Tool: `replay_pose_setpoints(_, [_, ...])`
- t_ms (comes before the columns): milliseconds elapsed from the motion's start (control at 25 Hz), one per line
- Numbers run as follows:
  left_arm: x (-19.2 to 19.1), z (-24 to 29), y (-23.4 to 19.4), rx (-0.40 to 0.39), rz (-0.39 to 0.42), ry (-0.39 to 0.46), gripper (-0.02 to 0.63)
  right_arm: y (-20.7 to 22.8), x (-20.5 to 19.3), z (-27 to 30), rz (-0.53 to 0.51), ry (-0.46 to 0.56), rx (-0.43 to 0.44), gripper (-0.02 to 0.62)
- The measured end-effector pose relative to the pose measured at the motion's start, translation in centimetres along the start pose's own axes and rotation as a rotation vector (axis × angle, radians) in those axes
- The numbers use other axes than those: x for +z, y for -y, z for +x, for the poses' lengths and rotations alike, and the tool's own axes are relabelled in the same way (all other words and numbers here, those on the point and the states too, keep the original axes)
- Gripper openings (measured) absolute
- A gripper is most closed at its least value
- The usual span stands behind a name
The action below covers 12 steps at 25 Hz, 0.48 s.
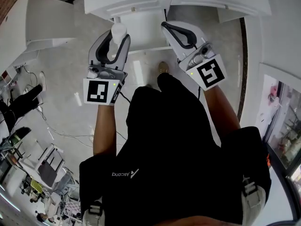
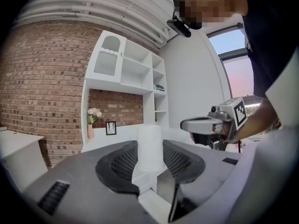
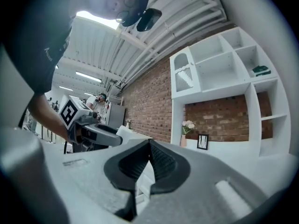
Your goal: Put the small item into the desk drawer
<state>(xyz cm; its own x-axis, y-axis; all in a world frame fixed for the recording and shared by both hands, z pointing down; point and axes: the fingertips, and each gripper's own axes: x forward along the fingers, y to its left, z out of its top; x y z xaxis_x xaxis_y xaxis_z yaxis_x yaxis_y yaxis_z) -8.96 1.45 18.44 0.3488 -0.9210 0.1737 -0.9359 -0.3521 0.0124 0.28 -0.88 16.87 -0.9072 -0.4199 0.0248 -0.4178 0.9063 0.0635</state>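
The small item is a white cylinder, held upright between the jaws of my left gripper. In the left gripper view the cylinder stands between the dark ribbed pads of my left gripper. My right gripper is level with the left one, shut with nothing in it; its pads meet in the right gripper view, at my right gripper. Both point at the white desk. A white part juts out under the desk's front edge; it looks like a pulled-out drawer.
A white shelf unit stands on the desk against a brick wall, with a flower vase and a small picture frame below it. Cables and chairs lie on the floor at the left. A person stands far off.
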Motion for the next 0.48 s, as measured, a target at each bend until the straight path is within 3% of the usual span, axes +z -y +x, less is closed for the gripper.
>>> replay_pose_setpoints(480, [-8.2,6.3,-2.9,-0.091,-0.045,-0.136,0.164,3.5,-5.9,4.0,0.036,-0.076,-0.050,0.002])
